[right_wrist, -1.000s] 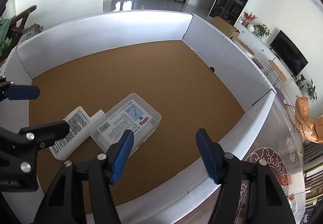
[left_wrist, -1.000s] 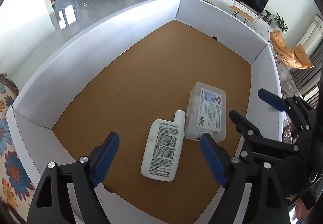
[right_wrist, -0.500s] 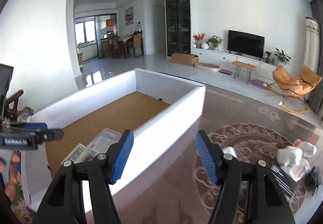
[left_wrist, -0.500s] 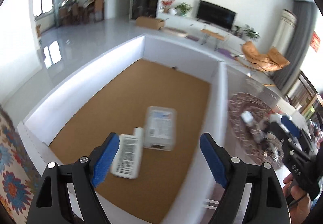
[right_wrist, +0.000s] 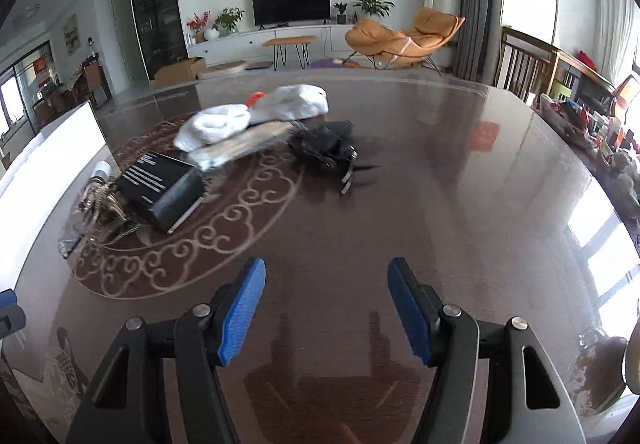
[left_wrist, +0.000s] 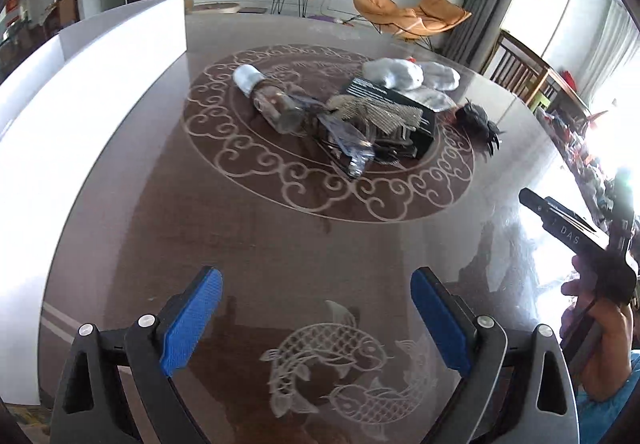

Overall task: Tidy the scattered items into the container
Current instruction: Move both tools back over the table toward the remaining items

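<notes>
A pile of scattered items lies on the dark glass table point(left_wrist: 320, 228): a clear bottle with a white cap point(left_wrist: 272, 100), a black box point(left_wrist: 400, 112) point(right_wrist: 164, 188), white socks point(left_wrist: 404, 76) point(right_wrist: 256, 116), a black hair claw point(left_wrist: 480, 124) point(right_wrist: 328, 152) and a plastic-wrapped item point(left_wrist: 348, 140). The white-walled container point(left_wrist: 92, 84) point(right_wrist: 52, 164) stands left of the pile. My left gripper point(left_wrist: 316, 320) is open and empty, above the table short of the pile. My right gripper point(right_wrist: 326, 312) is open and empty, short of the hair claw.
The right hand and its gripper body point(left_wrist: 580, 244) show at the right edge of the left wrist view. Clutter lines the table's right edge point(right_wrist: 600, 132). A jar point(right_wrist: 600, 372) stands at the near right. A rocking chair point(right_wrist: 400, 36) and TV point(right_wrist: 292, 8) stand beyond.
Both grippers have swung right, away from over the container with the bottle and clear box in it, to face the pile on the table. Both stayed open.
</notes>
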Demonstrator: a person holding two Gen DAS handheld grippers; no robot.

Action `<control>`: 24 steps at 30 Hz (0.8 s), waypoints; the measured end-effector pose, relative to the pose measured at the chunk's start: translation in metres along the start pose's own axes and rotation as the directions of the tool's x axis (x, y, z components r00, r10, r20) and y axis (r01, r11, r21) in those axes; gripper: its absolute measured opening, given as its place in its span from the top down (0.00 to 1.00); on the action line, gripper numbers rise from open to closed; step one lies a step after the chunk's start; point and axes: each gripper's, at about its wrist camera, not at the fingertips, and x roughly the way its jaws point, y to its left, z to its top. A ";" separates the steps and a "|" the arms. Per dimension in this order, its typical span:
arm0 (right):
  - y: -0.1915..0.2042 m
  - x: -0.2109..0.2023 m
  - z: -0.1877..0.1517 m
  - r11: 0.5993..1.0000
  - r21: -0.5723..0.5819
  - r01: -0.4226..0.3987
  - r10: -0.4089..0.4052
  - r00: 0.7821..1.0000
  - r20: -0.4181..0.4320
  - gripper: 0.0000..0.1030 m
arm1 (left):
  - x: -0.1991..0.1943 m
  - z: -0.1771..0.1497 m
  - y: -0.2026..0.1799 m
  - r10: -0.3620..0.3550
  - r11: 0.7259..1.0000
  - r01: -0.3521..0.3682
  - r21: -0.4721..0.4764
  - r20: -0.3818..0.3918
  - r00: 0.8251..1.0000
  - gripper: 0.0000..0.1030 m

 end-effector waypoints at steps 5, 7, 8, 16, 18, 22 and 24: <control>-0.020 -0.006 -0.018 0.999 0.040 -0.033 0.034 0.999 -0.012 0.37 | 0.033 -0.004 -0.030 0.040 0.999 -0.039 0.027 -0.036 0.999 0.07; -0.027 -0.006 -0.025 0.997 0.059 -0.044 0.045 0.999 -0.015 0.37 | 0.035 -0.005 -0.036 0.064 0.997 -0.063 0.042 -0.029 0.998 0.07; -0.029 -0.005 -0.026 0.997 0.067 -0.046 0.048 0.999 -0.018 0.37 | 0.037 -0.005 -0.039 0.070 0.997 -0.068 0.047 -0.029 0.997 0.06; -0.035 -0.005 -0.029 0.989 0.123 -0.079 0.086 0.995 -0.048 0.36 | 0.042 -0.008 -0.048 0.130 0.987 -0.128 0.097 -0.017 0.991 0.00; -0.031 -0.006 -0.029 0.993 0.103 -0.062 0.068 0.996 -0.057 0.35 | 0.042 -0.008 -0.048 0.131 0.987 -0.129 0.095 -0.016 0.991 0.00; -0.018 -0.006 -0.029 0.999 0.046 -0.001 0.005 0.997 -0.080 0.34 | 0.042 -0.008 -0.047 0.126 0.987 -0.124 0.099 -0.019 0.992 0.00; -0.011 -0.004 -0.029 0.999 0.009 0.031 -0.030 0.995 -0.091 0.32 | 0.043 -0.007 -0.048 0.126 0.987 -0.123 0.101 -0.022 0.992 0.00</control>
